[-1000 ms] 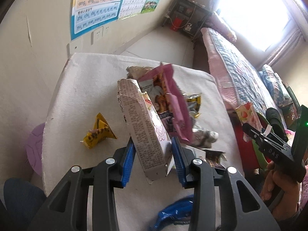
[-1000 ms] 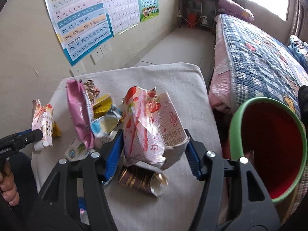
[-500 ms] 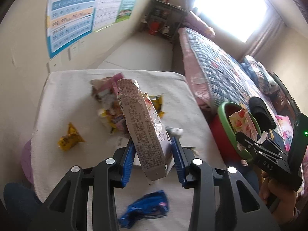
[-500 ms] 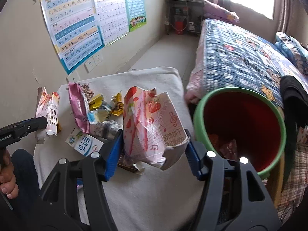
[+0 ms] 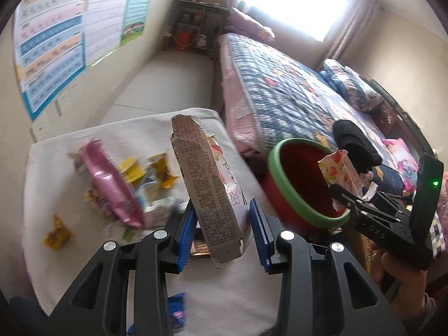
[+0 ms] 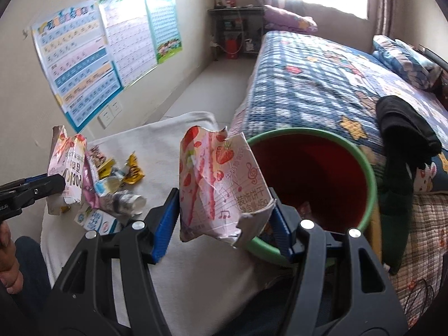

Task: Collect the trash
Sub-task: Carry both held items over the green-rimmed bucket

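Note:
My left gripper [image 5: 222, 231] is shut on a torn grey-and-pink snack box [image 5: 207, 184], held above the white table [image 5: 56, 145]. My right gripper [image 6: 225, 226] is shut on a crumpled strawberry-print biscuit box [image 6: 221, 184], held at the near rim of the red bin with a green rim [image 6: 310, 173]. The bin [image 5: 296, 184] stands right of the table in the left wrist view, with the right gripper [image 5: 352, 193] over it. The left gripper and its box [image 6: 65, 173] show at the left of the right wrist view. Several wrappers [image 5: 123, 184] lie on the table.
A bed with a blue patterned quilt [image 6: 322, 78] runs along the right, with black clothing [image 6: 403, 128] on it. A yellow wrapper [image 5: 57, 233] and a blue wrapper [image 5: 175, 313] lie near the table's front. Posters [image 6: 92, 56] hang on the left wall.
Both grippers have swung right, away from the pile, each carrying its box. The red bin has come closer in both views; the right gripper's box now reaches its rim.

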{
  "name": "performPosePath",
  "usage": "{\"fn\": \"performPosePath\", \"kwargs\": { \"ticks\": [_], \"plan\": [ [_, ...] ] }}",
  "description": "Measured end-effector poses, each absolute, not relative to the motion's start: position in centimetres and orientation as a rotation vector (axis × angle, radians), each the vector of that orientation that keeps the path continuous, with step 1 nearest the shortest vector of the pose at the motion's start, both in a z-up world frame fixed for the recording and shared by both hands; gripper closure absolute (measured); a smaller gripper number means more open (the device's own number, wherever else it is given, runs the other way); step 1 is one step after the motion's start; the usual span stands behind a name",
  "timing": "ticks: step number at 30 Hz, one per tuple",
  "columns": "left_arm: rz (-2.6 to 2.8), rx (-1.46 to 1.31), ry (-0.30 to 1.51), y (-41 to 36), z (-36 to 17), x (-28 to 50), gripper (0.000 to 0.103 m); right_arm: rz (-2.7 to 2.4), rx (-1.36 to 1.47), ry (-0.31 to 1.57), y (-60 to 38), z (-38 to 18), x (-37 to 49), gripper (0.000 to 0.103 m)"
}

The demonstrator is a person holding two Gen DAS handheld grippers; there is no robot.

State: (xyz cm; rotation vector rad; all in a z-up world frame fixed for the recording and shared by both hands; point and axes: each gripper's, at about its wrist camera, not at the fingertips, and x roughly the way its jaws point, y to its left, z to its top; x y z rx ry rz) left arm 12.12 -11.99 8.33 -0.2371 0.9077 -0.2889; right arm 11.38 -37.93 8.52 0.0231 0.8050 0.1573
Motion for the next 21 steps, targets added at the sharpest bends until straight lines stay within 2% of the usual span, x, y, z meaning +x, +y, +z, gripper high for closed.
{"fn": "performPosePath", "kwargs": {
  "ticks": [21],
  "plan": [
    [-0.506, -0.154, 0.935, -25.6, 9.5, 17.7, 0.067, 0.01, 0.111, 0.78, -48.2, 8.6, 13.5, 0.043]
  ]
}}
